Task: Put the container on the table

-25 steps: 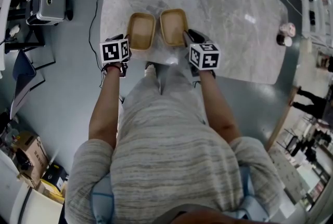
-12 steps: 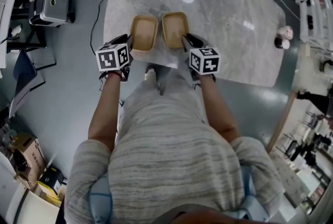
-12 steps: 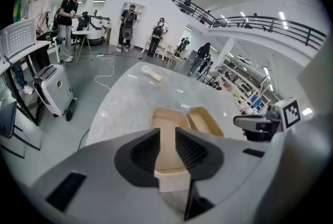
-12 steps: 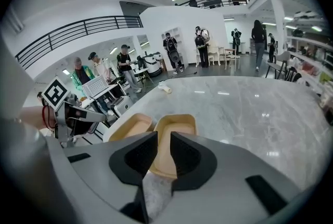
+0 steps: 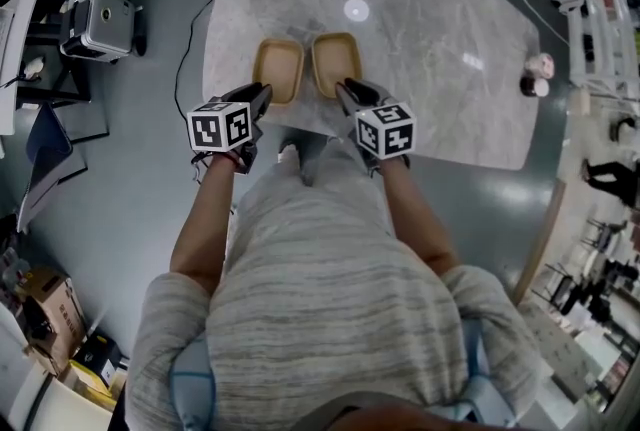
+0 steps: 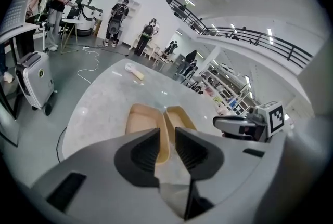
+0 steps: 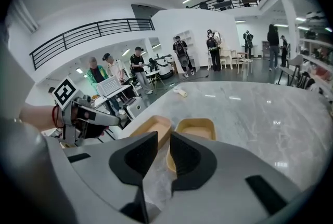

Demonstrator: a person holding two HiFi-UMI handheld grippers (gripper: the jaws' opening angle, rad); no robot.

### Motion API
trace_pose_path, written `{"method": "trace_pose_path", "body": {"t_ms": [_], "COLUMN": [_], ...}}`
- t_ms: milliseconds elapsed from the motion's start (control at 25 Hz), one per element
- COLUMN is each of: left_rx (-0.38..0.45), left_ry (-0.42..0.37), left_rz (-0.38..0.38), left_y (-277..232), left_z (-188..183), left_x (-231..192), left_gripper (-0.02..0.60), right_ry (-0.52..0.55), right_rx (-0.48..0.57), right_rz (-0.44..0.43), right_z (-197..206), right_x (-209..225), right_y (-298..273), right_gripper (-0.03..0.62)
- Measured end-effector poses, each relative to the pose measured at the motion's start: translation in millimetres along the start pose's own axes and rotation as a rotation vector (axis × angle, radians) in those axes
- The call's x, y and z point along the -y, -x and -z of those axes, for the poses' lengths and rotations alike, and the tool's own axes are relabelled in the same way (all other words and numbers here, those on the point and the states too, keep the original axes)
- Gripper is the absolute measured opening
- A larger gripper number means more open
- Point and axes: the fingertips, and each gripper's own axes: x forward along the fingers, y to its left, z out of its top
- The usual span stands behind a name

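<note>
Both grippers empty at the table's near edge

In the upper middle of the head view, a tan container (image 5: pixel 279 69) and a second container (image 5: pixel 335 62) sit side by side on the marble table (image 5: pixel 440 69). With both forearms stretched forward, the left gripper (image 5: pixel 262 91) and the right gripper (image 5: pixel 343 85) hover just short of them, jaws narrowly apart and gripping nothing.

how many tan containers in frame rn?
2, side by side on the table near its front edge: left container just ahead of the left gripper, right container just ahead of the right gripper. No spot seems to hide a third.
</note>
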Motion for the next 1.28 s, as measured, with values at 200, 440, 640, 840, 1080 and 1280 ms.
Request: {"method": "trace_pose_path", "body": {"t_ms": [200,440,640,840,1080,1280], "left_rx": [0.08,0.141,0.173,0.206,0.28,0.343], "left_ry": [-0.041,-0.074,-0.094,-0.128,-0.159,-0.213], "left_rz": [0.057,0.102,0.125,0.173,0.276,0.315], "left_y": [12,27,40,53,73,95], "left_z": [-7,-9,-13,-19,-22,-23], "left_x": [15,33,44,62,97,116], "left_gripper": [0.091,0.091,0.091,0.091,0.091,0.091], "right_ry": [0.025,0.021,0.038,0.042,0.038,0.06], "right_rx": [0.036,0.06,0.079,0.127,0.199,0.283], "right_rz": [-0.044,-0.097,-0.129,-0.152,-0.186,-0.219], "right_z": [-6,-8,-10,-20,-32,-44], "right_x": [-20,-41,-59,-74,-87,-103], "right_y": [12,24,34,47,74,99], "right_gripper": [0.072,0.072,0.072,0.072,0.072,0.071]}}
